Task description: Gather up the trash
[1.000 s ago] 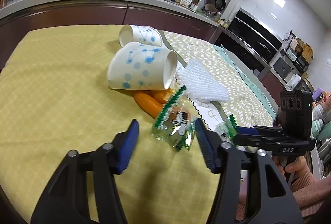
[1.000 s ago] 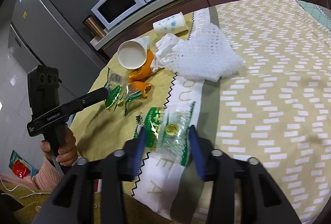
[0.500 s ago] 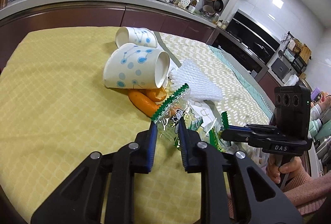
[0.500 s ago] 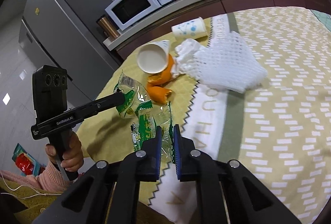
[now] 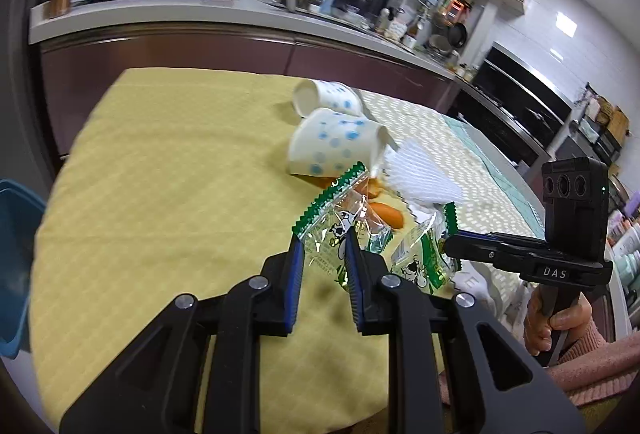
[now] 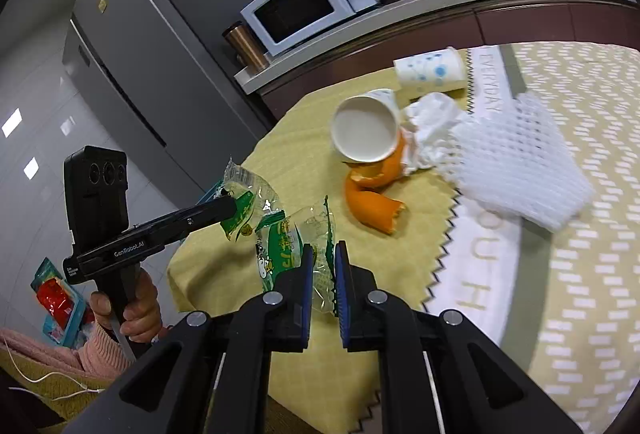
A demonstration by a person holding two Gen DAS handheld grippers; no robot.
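Left tongs (image 5: 322, 254): clamped on a clear green-edged snack wrapper with a cow print (image 5: 334, 211), which is held above the yellow checked tablecloth (image 5: 168, 173).
Right tongs (image 6: 322, 266): clamped on a second clear green cow-print wrapper (image 6: 288, 244), held off the table edge.
Wrappers: held just beside each other, at 3 o'clock of the left tongs.
Paper cups: two white blue-dotted cups are lain on their sides, the nearer cup (image 5: 336, 149) at 12 o'clock, the farther cup (image 5: 326, 101) behind it.
Orange peel (image 6: 374, 193): lain against the nearer cup's mouth.
White foam net sleeve (image 6: 516, 169): lain at 2 o'clock of the right tongs.
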